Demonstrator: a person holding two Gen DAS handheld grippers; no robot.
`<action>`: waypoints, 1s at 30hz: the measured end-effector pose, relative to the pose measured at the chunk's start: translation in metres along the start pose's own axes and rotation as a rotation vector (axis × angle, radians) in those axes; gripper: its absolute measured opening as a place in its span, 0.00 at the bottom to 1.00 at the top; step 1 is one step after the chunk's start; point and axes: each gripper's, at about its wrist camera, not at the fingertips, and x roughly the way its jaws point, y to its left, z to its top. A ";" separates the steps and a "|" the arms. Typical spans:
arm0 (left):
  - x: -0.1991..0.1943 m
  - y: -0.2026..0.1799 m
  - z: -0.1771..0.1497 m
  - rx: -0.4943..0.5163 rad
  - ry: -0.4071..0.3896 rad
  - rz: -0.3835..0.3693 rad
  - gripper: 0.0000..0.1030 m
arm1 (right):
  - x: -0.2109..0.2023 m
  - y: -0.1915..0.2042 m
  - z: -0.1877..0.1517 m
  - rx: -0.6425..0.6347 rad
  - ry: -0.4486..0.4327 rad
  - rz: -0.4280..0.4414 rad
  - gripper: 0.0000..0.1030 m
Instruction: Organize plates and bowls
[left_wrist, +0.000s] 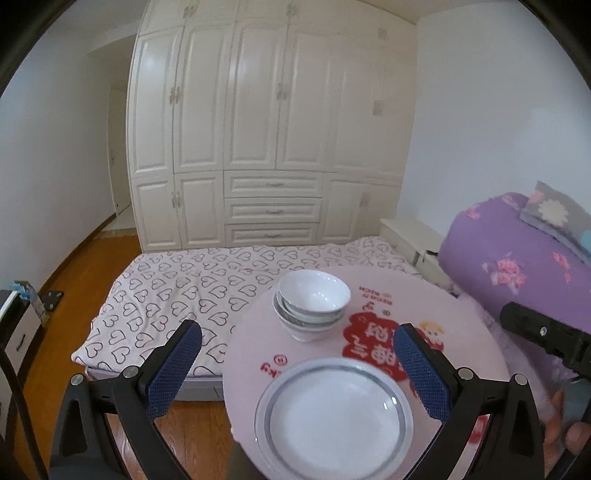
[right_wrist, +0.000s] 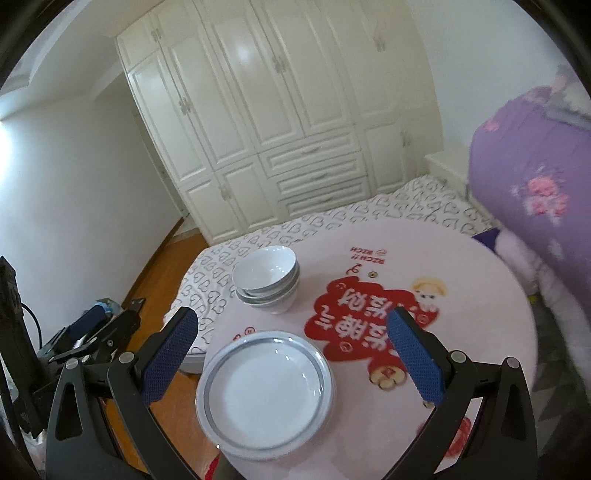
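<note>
The white ceramic bowls (left_wrist: 313, 308) are already nested in one stack at the far-left part of the round pink table (right_wrist: 461, 258), and the white grey-rimmed plates (right_wrist: 266, 391) lie piled at its near edge, slightly overhanging; little seems left. Left gripper (left_wrist: 297, 365) and right gripper (right_wrist: 291, 354) are both wide and hold nothing, hovering above with free room to the right.

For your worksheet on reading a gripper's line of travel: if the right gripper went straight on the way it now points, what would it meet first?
Probably the round pink table. The right gripper, open and empty, points down at the red print just right of the stacked plates; the nested bowls lie further left. Depth is uncertain.
</note>
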 end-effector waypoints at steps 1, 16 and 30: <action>-0.013 0.000 -0.009 0.013 -0.006 -0.002 0.99 | -0.007 0.002 -0.004 -0.002 -0.012 -0.004 1.00; -0.171 -0.013 -0.096 0.099 -0.160 0.029 0.99 | -0.084 0.040 -0.078 -0.045 -0.085 -0.117 1.00; -0.213 0.008 -0.119 0.076 -0.144 0.011 0.99 | -0.099 0.058 -0.094 -0.054 -0.161 -0.170 1.00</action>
